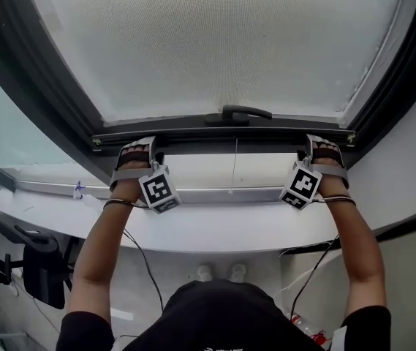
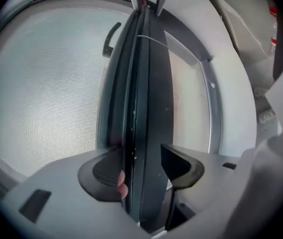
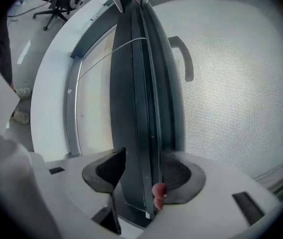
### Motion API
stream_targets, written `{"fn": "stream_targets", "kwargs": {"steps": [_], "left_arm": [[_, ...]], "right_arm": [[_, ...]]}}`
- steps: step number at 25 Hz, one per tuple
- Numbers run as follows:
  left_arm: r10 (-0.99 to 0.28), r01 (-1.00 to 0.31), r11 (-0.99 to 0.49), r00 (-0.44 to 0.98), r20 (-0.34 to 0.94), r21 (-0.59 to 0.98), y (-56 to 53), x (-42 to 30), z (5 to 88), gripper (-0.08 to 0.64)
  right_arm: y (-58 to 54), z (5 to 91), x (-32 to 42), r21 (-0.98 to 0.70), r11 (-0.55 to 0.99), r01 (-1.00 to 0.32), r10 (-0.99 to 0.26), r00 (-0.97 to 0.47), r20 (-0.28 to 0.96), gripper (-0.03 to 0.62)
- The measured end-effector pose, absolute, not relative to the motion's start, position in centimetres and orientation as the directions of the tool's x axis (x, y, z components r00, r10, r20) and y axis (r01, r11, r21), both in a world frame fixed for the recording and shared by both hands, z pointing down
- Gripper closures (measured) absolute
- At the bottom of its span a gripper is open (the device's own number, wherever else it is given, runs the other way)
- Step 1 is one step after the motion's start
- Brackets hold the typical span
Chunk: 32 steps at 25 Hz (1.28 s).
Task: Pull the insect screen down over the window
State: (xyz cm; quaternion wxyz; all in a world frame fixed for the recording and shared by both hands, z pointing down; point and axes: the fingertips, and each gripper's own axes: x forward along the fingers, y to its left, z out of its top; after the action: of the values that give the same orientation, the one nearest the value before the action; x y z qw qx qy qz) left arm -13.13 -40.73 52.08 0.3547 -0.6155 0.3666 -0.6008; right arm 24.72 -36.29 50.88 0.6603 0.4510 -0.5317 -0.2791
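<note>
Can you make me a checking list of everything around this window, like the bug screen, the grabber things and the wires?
Surface: white window sill, bare where it shows.
Job's things: insect screen is down most of the way; its dark bottom bar has a handle and a thin pull cord hanging from it.
Clutter: one small thing on the sill, too small to tell.
Grippers: left gripper and right gripper are each closed on one end of the bar.
Cables: black cable from the left wrist, more cables from the right.
Surroundings: office chair at the lower left, shoes on the floor.
</note>
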Motion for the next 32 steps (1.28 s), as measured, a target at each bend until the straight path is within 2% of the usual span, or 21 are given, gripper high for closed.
{"fn": "stream_targets", "kwargs": {"steps": [4,13,17,20,25,28,32], "left_arm": [[-0.855,-0.072,-0.518,0.037,0.517,-0.852,-40.9,-13.0,51.9,0.320],[-0.842,0.025,-0.540,-0.016,0.539,-0.842,-39.5,-11.7,51.9,0.320],[-0.880,-0.007,-0.464,0.122,0.459,-0.886,-38.8,-7.9,51.1,0.319],[-0.850,0.029,-0.472,0.252,0.463,-0.881,-36.8,-2.2,52.1,0.321],[-0.892,0.020,-0.353,0.296,0.343,-0.935,-35.8,3.9,52.0,0.320],[-0.911,0.011,-0.336,0.250,0.328,-0.942,-36.1,3.6,51.5,0.321],[-0.962,0.058,-0.234,0.129,0.240,-0.970,-38.5,1.0,50.0,0.320]], "right_arm": [[-36.2,51.0,24.8,0.880,0.463,-0.108,-0.834,0.281,0.474,0.371],[-35.7,51.1,25.0,0.868,0.490,-0.078,-0.821,0.293,0.490,0.371],[-35.6,51.2,25.0,0.870,0.487,-0.079,-0.824,0.288,0.487,0.371],[-35.8,51.2,25.0,0.873,0.480,-0.082,-0.831,0.278,0.483,0.371],[-36.0,51.2,24.9,0.873,0.482,-0.080,-0.829,0.282,0.483,0.371],[-36.0,50.9,25.0,0.871,0.487,-0.070,-0.826,0.288,0.485,0.371],[-36.1,50.9,24.9,0.873,0.482,-0.073,-0.828,0.288,0.482,0.371]]}}
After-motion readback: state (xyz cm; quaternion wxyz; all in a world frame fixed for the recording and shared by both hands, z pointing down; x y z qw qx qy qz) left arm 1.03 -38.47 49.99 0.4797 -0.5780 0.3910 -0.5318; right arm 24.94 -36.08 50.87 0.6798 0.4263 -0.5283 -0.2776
